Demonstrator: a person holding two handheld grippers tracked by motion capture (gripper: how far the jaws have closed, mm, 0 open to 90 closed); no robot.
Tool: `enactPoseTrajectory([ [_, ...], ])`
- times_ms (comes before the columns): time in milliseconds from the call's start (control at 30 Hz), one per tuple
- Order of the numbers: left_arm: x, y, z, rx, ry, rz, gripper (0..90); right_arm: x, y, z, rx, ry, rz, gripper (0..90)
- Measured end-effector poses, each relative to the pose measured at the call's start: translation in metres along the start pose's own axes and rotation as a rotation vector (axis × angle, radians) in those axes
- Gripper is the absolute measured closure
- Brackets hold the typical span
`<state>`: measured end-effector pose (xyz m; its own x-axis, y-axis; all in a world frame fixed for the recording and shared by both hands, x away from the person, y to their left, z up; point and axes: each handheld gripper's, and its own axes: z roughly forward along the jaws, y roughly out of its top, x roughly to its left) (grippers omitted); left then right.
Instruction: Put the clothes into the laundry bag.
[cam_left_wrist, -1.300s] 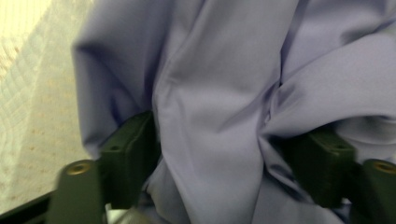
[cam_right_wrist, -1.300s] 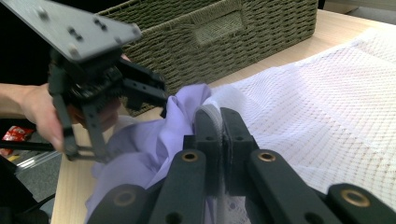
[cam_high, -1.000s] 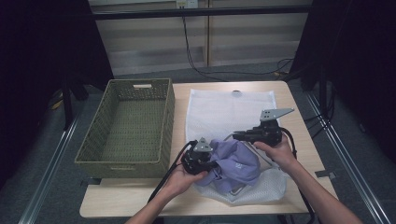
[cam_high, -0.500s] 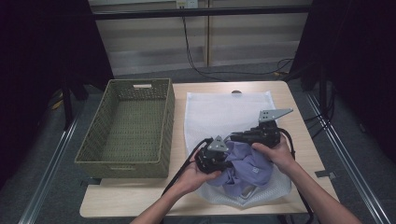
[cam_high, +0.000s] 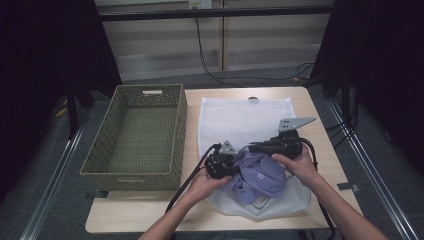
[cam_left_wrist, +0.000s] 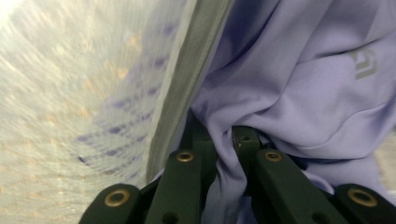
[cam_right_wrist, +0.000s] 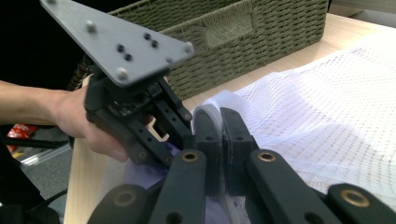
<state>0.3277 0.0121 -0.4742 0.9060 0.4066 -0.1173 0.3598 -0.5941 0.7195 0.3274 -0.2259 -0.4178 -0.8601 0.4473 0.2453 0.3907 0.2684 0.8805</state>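
Observation:
A lavender garment (cam_high: 262, 175) lies bunched at the near mouth of a white mesh bag (cam_high: 240, 117) spread on the table. My left gripper (cam_high: 235, 167) is shut on a fold of the garment (cam_left_wrist: 299, 93), right beside the bag's grey hem (cam_left_wrist: 187, 79). My right gripper (cam_high: 252, 148) is shut on the bag's white edge (cam_right_wrist: 327, 112) and holds it up a little. In the right gripper view the left gripper (cam_right_wrist: 140, 126) sits just in front of the right gripper (cam_right_wrist: 220, 123), nearly touching it, with garment cloth (cam_right_wrist: 144, 175) below.
A green woven basket (cam_high: 135, 135) stands on the left of the table, close against the bag; its handle wall (cam_right_wrist: 261, 32) shows behind the grippers. Cables trail from both grippers toward the table's near edge (cam_high: 150, 220).
My left gripper has moved right with the garment, closer to the right gripper, and the cloth has bunched up near the bag's mouth. The right gripper has stayed put.

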Motion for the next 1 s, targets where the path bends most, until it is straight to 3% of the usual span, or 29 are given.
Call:
enactPoseTrajectory([
  [33,-0.001,-0.002,0.004,-0.003,0.004,-0.016,84.0,0.001,0.0,0.0,0.002,0.0,-0.002,87.9],
  [233,-0.001,-0.008,0.013,0.013,0.007,-0.013,83.2,0.006,-0.002,0.001,0.029,-0.006,-0.014,87.8],
  [600,-0.002,-0.013,0.017,0.002,0.009,-0.006,83.2,0.007,-0.023,-0.015,0.056,-0.009,0.029,87.3],
  [767,-0.004,-0.011,0.016,0.035,0.04,0.024,83.1,0.01,-0.03,-0.019,0.056,0.004,0.049,87.3],
  [1000,-0.003,-0.013,0.017,0.013,0.014,0.007,81.9,0.015,-0.051,-0.015,0.12,-0.002,0.059,87.5],
])
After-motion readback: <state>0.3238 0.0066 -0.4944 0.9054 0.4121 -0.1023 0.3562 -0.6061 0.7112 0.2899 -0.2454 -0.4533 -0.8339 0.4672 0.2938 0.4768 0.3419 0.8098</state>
